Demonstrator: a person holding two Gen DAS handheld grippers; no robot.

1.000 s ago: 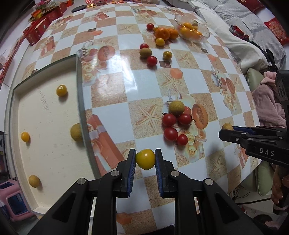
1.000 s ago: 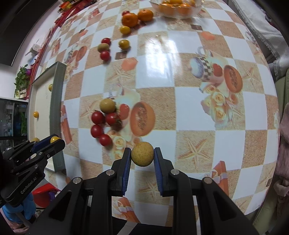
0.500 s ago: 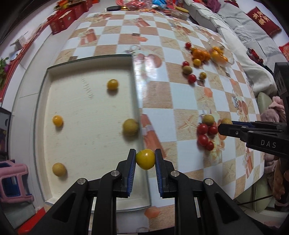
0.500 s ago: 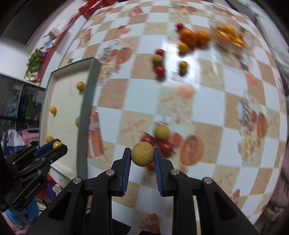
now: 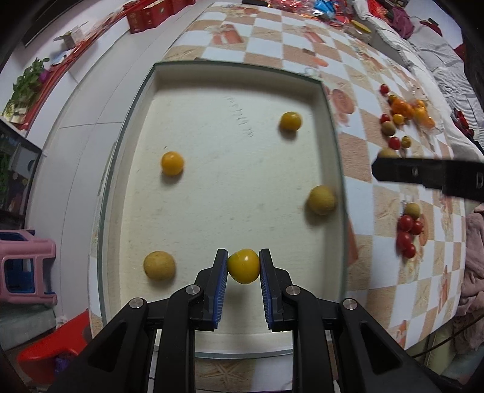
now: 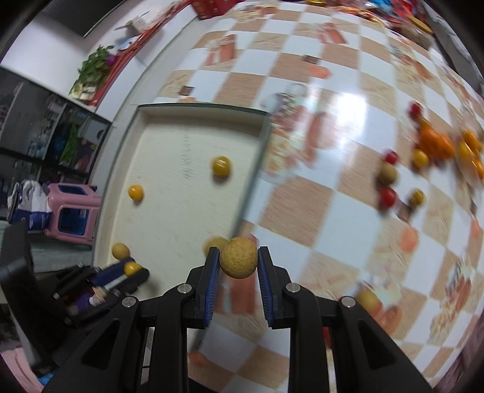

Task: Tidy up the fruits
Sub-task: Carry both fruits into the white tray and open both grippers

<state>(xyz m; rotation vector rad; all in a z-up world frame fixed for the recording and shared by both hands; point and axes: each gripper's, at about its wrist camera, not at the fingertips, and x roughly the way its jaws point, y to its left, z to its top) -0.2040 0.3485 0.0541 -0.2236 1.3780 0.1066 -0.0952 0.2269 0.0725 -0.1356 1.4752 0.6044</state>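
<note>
My left gripper (image 5: 243, 266) is shut on a yellow tomato (image 5: 243, 265) and holds it over the near part of the cream tray (image 5: 211, 90). Several yellow and tan fruits lie in the tray, among them a tan one (image 5: 321, 199) by its right wall. My right gripper (image 6: 238, 262) is shut on a rough tan round fruit (image 6: 238, 261), held above the tray's right rim (image 6: 251, 178). The left gripper (image 6: 130, 272) also shows in the right wrist view, low at the left. Red tomatoes (image 5: 407, 232) lie on the checked tablecloth to the right.
A pile of oranges and small fruits (image 5: 405, 112) with a clear bowl sits at the table's far right. Red boxes (image 5: 151, 15) line the far edge. A pink stool (image 5: 24, 266) stands on the floor left of the table. The right gripper's arm (image 5: 429, 177) crosses the right side.
Both grippers have swung left with their fruits. The left one now sits over the tray instead of its right rim, and the right one has come from the tablecloth to the tray's right rim.
</note>
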